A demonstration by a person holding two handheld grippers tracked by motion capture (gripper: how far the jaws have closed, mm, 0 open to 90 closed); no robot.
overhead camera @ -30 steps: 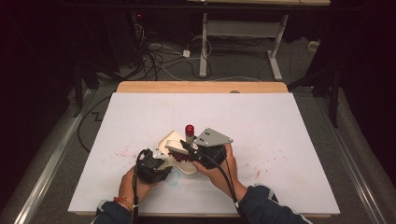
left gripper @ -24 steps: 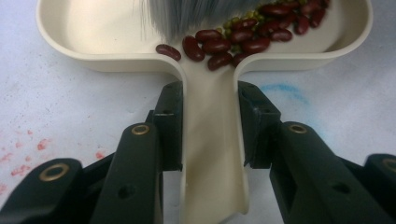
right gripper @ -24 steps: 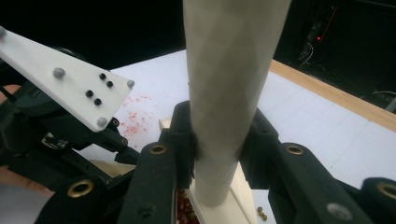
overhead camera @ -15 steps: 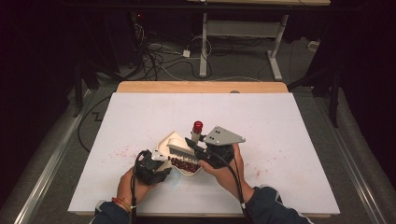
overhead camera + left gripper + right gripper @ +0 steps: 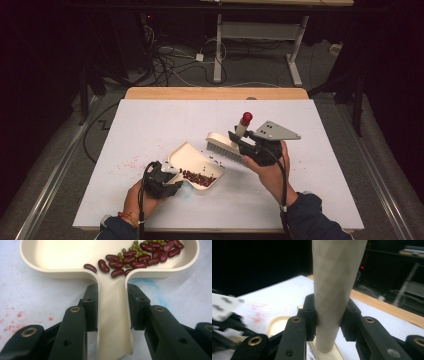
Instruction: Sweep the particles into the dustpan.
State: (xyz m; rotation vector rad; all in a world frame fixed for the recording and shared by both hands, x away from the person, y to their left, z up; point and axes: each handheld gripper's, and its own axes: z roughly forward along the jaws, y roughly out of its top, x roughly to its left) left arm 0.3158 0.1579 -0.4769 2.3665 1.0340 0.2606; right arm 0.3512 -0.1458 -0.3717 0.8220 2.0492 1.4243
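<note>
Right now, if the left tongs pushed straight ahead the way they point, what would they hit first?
The left tongs already clamp the dustpan by its handle, so pushing on probably drives the pan toward the brush lying just beyond; depth is unclear.

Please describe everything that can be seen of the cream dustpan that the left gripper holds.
The dustpan looks like smooth cream plastic: a shallow tray with a raised rounded rim and a flat handle. It rests on the white table, near the person's side. The left gripper is shut on its handle, one black jaw on each side. Inside, against the rim near the handle, lie dark red kidney beans and small green beans. The rest of the tray is bare. The brush is lifted clear of it, to its right.
</note>
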